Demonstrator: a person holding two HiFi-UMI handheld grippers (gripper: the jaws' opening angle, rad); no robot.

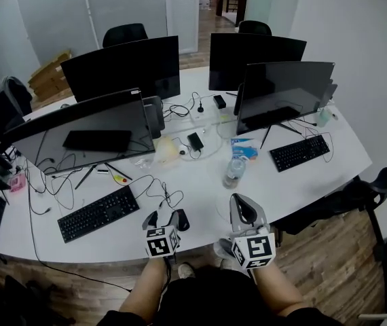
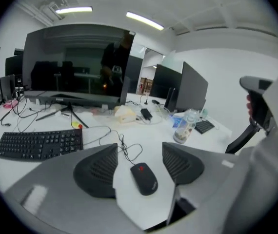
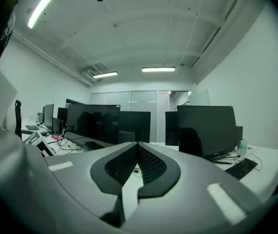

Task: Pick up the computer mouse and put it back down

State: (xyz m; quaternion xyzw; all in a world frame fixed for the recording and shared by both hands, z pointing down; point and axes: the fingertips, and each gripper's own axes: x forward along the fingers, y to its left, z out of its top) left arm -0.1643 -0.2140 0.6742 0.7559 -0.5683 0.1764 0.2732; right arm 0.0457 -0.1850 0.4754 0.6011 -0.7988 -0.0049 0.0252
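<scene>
The black computer mouse with a red scroll wheel lies flat on the white desk, and its cable curls away toward the back. My left gripper is open and angled down over it. The mouse sits between the two dark pads with a gap on each side. In the head view the left gripper hovers at the desk's near edge with the mouse just beside its right finger. My right gripper is held level near the desk edge. Its jaws are shut with nothing between them.
A black keyboard lies left of the mouse, and a plastic water bottle stands behind and to the right. Several monitors line the back of the desk. A second keyboard and an office chair are at right.
</scene>
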